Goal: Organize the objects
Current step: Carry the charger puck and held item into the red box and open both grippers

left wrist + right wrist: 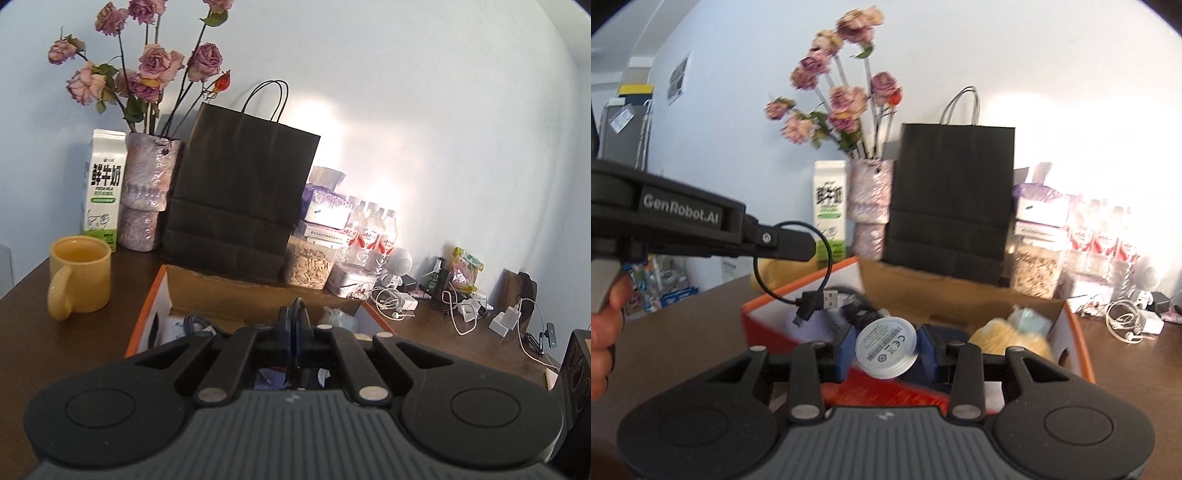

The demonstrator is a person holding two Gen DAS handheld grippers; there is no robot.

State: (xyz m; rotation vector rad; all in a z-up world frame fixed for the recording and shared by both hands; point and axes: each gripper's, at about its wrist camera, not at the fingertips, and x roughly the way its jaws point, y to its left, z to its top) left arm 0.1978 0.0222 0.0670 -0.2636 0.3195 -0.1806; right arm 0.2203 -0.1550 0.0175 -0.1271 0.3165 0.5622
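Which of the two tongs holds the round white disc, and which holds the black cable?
The right tongs grip the white disc with a barcode label. The left tongs pinch the looped black USB cable instead, dangling above the orange box.

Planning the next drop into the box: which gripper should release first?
Left, probably: its gripper dangles the cable right above the open box, while the right gripper holds the white puck nearer the box's front edge.
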